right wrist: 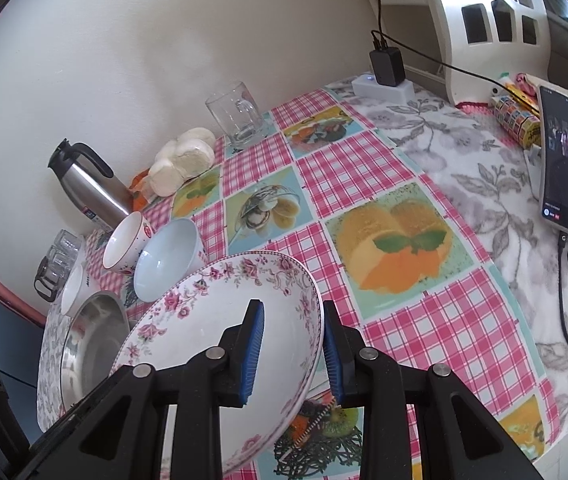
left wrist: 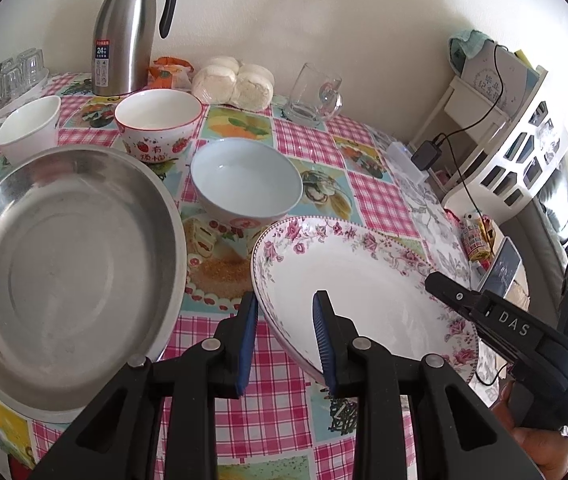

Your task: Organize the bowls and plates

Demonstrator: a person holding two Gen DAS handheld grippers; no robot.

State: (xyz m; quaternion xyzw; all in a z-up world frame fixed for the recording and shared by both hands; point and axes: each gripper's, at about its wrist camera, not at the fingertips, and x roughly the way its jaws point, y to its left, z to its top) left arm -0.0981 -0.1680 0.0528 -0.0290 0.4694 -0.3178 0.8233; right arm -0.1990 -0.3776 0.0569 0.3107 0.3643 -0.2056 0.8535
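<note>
The left gripper [left wrist: 285, 338] is pinching the near-left rim of the floral plate [left wrist: 363, 292], one blue pad inside the dish and the other outside it under the rim. The right gripper [right wrist: 292, 350] is pinching the opposite rim of the same plate [right wrist: 212, 320] in the same way, one pad inside and one outside. In the left wrist view the right gripper's black body is showing at the plate's far right edge, with part of a hand [left wrist: 523, 436] beneath it. The plate is sitting tilted between the two grippers, clear of the checked tablecloth [right wrist: 423, 340].

Just beside the plate, a steel basin [left wrist: 64, 272] is lying on the cloth to its left. Beyond the plate, a pale blue bowl [left wrist: 246, 182] is standing upright. Behind that, a strawberry-print bowl [left wrist: 158, 122] and a plain white bowl [left wrist: 28, 126] are standing side by side.

Along the wall, a steel thermos jug [left wrist: 128, 36], wrapped white buns [left wrist: 234, 82] and a clear glass mug [left wrist: 313, 94] are standing. A phone [right wrist: 563, 160] with its screen lit is lying near the table's right edge, well apart from the dishes.
</note>
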